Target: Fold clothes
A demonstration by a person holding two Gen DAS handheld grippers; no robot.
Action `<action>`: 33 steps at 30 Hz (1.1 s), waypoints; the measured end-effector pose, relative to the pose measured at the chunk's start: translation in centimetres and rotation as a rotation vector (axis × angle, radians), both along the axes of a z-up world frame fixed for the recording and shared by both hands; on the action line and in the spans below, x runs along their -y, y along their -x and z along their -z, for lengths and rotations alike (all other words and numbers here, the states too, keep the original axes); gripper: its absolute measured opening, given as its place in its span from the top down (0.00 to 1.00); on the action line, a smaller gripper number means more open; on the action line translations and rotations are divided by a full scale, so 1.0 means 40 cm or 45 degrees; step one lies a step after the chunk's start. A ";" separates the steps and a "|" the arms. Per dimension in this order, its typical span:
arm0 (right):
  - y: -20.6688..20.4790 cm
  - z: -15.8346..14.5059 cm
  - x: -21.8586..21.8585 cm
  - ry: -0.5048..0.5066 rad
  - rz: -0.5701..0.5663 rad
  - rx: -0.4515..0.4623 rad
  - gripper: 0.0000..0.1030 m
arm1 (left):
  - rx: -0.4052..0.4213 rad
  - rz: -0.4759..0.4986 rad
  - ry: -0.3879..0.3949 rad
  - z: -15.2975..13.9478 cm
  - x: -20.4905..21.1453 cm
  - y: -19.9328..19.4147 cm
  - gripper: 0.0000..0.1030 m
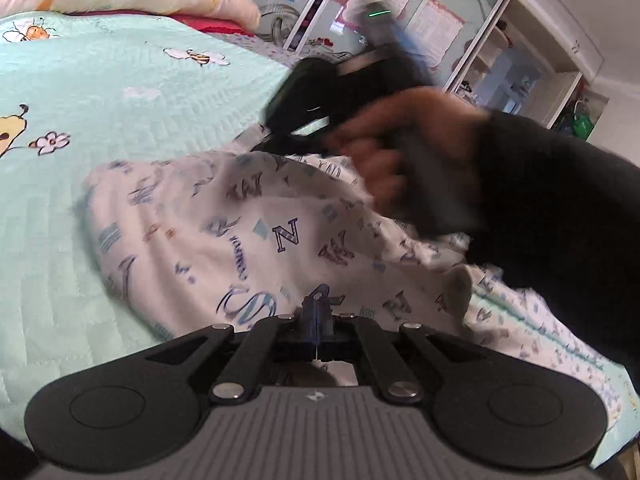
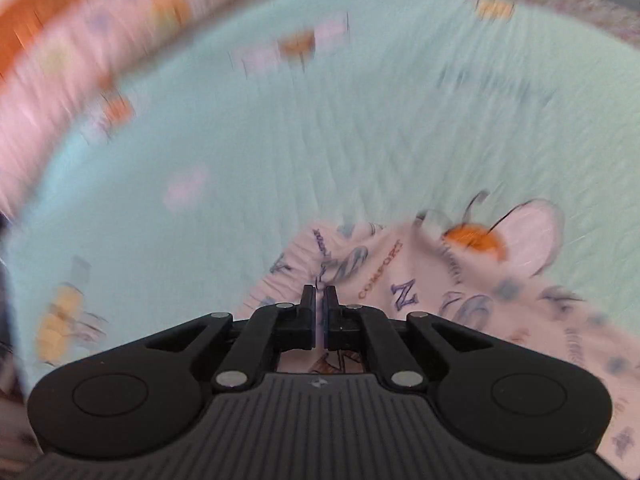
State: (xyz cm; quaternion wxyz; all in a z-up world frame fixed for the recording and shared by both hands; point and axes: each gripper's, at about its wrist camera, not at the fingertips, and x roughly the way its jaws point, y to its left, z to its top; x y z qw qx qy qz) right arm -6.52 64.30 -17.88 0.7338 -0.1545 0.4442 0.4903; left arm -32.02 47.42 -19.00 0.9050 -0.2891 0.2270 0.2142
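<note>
Both your left tool (image 1: pixel 318 314) and right tool (image 2: pixel 319 300) are clamped on the letter-print garment (image 1: pixel 256 220) lying crumpled on the green bed (image 1: pixel 120 92), so next lift and spread it flat

Each matte black two-finger gripper, the left gripper (image 1: pixel 317 312) and the right gripper (image 2: pixel 319 300), has a ribbed grey body bearing a small star-like mark, two round black side discs, and linkage bars pinned with silver rivets. The person's hand (image 1: pixel 396 148) emerges from a dark long sleeve (image 1: pixel 552 208).
</note>
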 end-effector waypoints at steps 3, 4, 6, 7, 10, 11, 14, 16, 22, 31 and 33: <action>-0.066 -0.038 -0.040 -0.070 0.142 0.101 0.96 | -0.002 -0.005 -0.022 0.000 0.003 0.004 1.00; -0.081 -0.069 -0.028 -0.101 0.200 0.100 0.96 | 0.001 -0.009 -0.020 -0.001 0.001 0.004 1.00; -0.066 -0.135 0.049 -0.195 0.144 0.093 0.95 | 0.007 -0.016 -0.019 -0.003 -0.002 0.002 1.00; -0.052 -0.162 0.099 -0.214 0.116 0.099 0.93 | 0.009 -0.018 -0.017 -0.002 -0.004 0.005 1.00; -0.030 -0.128 0.238 -0.124 0.107 0.060 0.79 | 0.009 -0.023 -0.009 0.001 -0.009 0.005 1.00; -0.032 -0.088 0.264 -0.069 0.118 0.043 0.79 | 0.005 -0.024 -0.013 0.002 -0.008 0.006 1.00; -0.117 0.007 0.267 -0.020 0.194 0.043 1.00 | -0.012 -0.030 -0.036 0.003 0.004 0.006 1.00; -0.165 -0.017 0.267 -0.077 0.326 0.173 1.00 | -0.020 -0.031 -0.066 0.002 0.015 0.007 1.00; -0.106 -0.111 0.413 -0.224 0.285 0.064 0.77 | -0.013 -0.035 -0.071 0.003 0.009 0.006 1.00; -0.167 -0.050 0.543 -0.208 0.532 0.150 0.93 | -0.019 -0.038 -0.079 0.005 0.022 0.011 0.99; -0.116 -0.069 0.560 -0.223 0.468 0.129 0.92 | -0.024 -0.039 -0.083 0.005 0.023 0.009 0.99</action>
